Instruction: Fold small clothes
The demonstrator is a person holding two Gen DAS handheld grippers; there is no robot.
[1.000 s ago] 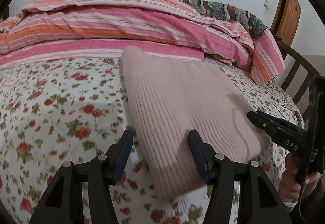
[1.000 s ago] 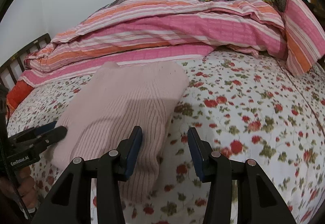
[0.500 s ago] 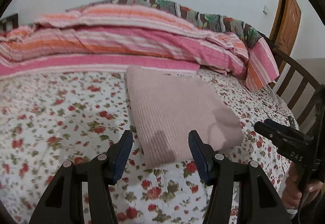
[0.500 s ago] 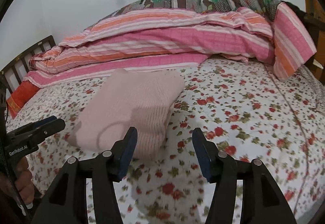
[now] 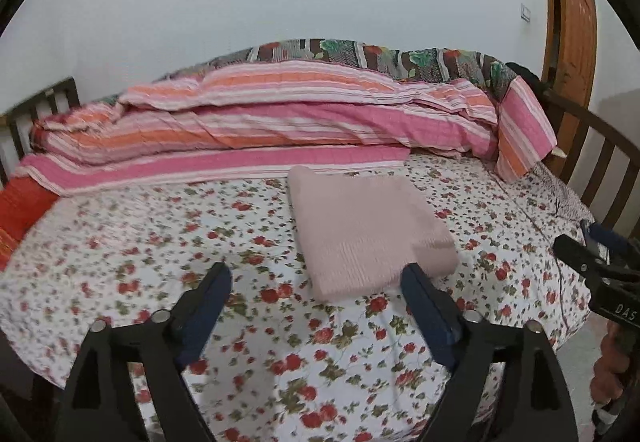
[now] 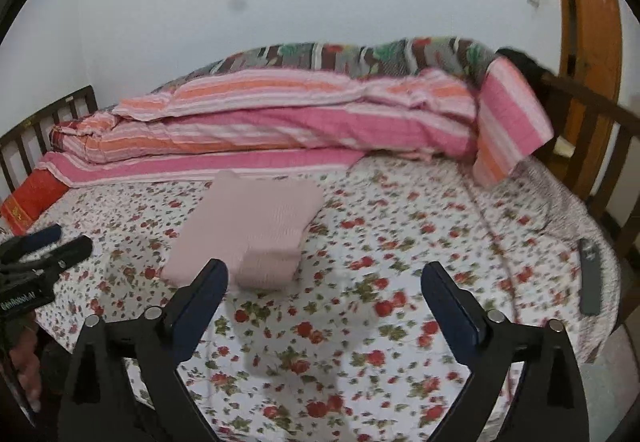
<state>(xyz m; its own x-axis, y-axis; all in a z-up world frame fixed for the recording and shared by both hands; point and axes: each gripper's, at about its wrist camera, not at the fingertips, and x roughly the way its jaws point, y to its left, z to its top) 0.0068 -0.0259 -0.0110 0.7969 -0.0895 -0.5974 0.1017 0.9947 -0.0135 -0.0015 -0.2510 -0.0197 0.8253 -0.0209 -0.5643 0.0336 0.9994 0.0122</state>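
Folded pink sweater (image 5: 368, 238) lying flat on the bed (image 5: 132, 242), near the middle of the floral sheet and closer to the far edge, just short of the striped quilt (image 5: 280, 129) heaped along that edge. In the right wrist view the sweater (image 6: 252, 226) appears as a compact rectangle with one thicker folded layer at its near end. Left gripper (image 5: 316, 298): jaws wide, holding nothing, above the near part of the bed, apart from the sweater; its right finger overlaps the sweater's near corner in the view only. Right gripper (image 6: 324, 294): jaws wide, holding nothing, above bare sheet to the right of the sweater. Each gripper also shows at the other view's margin (right gripper (image 5: 592, 258); left gripper (image 6: 44, 246)). A dark flat object (image 6: 590, 278), too blurred to identify, lies near the bed's right edge. Wooden rails (image 5: 600, 169) border the right side; a wooden door (image 5: 572, 25) stands behind.
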